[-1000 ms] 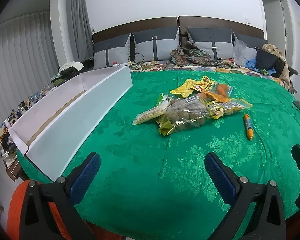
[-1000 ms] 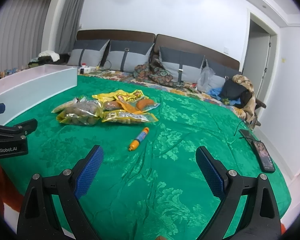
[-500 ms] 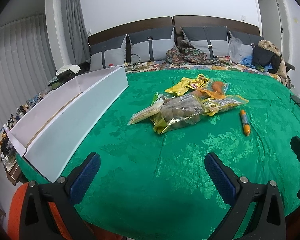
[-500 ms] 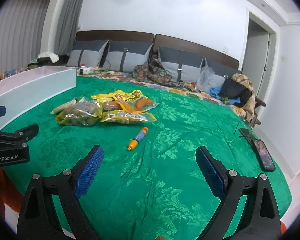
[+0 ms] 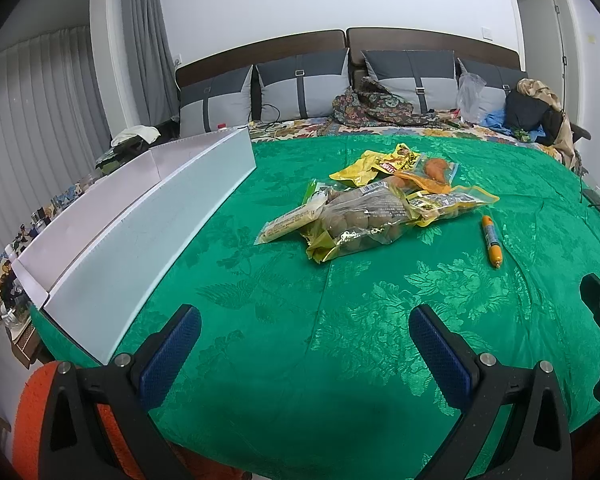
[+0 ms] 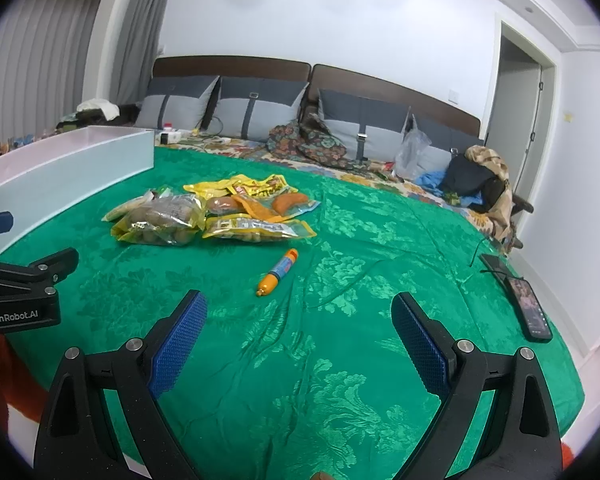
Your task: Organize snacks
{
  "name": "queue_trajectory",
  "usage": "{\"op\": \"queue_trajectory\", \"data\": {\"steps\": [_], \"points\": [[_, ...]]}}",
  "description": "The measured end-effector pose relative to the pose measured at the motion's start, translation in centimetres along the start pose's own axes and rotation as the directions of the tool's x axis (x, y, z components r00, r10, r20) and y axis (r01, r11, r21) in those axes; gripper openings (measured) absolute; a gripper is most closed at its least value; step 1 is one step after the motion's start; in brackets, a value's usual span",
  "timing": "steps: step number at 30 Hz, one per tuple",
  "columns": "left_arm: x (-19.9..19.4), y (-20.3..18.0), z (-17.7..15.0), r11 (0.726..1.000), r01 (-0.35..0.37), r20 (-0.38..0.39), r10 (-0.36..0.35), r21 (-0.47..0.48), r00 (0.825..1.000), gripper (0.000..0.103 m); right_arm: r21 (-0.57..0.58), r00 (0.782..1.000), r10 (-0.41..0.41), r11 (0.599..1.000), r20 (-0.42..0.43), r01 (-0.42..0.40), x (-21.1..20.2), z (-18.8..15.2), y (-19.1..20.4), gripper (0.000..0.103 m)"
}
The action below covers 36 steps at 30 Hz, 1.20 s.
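A pile of snack packets (image 5: 376, 208) lies on the green bedspread (image 5: 300, 320); it also shows in the right wrist view (image 6: 204, 216). A clear bag of round brown snacks (image 5: 360, 224) lies in front, with yellow packets behind. An orange sausage stick (image 5: 492, 240) lies alone to the right of the pile and shows in the right wrist view (image 6: 278, 272). A long white open box (image 5: 140, 216) stands along the left. My left gripper (image 5: 300, 344) is open and empty, well short of the pile. My right gripper (image 6: 300, 332) is open and empty, just short of the sausage stick.
Grey pillows (image 5: 300, 84) and a headboard line the far end. Clothes and bags (image 5: 536, 116) lie at the far right. A phone (image 6: 530, 308) lies on the bed's right edge. The left gripper's body (image 6: 20, 292) shows at the left of the right wrist view.
Both views have shifted slightly; the left gripper's view has tilted so the pile sits a little lower and nearer. Both grippers stay open and the snacks have not moved.
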<state>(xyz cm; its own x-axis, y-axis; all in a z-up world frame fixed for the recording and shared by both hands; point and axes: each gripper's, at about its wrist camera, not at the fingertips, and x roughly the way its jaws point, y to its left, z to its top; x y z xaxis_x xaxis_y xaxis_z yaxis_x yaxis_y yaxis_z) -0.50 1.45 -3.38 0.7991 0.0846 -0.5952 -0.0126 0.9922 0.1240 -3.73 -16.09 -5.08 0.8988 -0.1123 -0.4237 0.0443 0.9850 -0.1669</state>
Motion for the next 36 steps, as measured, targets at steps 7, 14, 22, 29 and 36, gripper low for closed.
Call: {"op": "queue_trajectory", "data": {"steps": [7, 14, 22, 29, 36], "points": [[0.00, -0.01, 0.00, 1.000, 0.000, -0.001, 0.000, 0.000, 1.000, 0.103, 0.000, 1.000, 0.000, 1.000, 0.001, 0.000, 0.01, 0.03, 0.00, 0.095], [0.05, -0.01, 0.01, 1.000, 0.000, -0.002, 0.000, 0.001, 1.000, 0.103, -0.001, 1.000, 0.001, 1.000, -0.002, -0.001, 0.03, -0.09, 0.08, 0.095], [0.07, -0.01, -0.01, 1.000, 0.000, -0.002, 0.000, 0.002, 1.000, 0.103, -0.001, 1.000, 0.001, 1.000, -0.001, -0.001, 0.02, -0.11, 0.11, 0.095], [0.11, 0.01, -0.04, 1.000, 0.001, -0.004, -0.001, 0.001, 1.000, 0.103, 0.000, 1.000, 0.001, 1.000, -0.002, -0.001, 0.06, -0.11, 0.12, 0.095], [0.37, -0.05, -0.38, 1.000, 0.002, -0.009, -0.002, 0.001, 1.000, 0.103, 0.000, 1.000, 0.001, 1.000, -0.002, -0.001, 0.06, -0.10, 0.14, 0.095]]}}
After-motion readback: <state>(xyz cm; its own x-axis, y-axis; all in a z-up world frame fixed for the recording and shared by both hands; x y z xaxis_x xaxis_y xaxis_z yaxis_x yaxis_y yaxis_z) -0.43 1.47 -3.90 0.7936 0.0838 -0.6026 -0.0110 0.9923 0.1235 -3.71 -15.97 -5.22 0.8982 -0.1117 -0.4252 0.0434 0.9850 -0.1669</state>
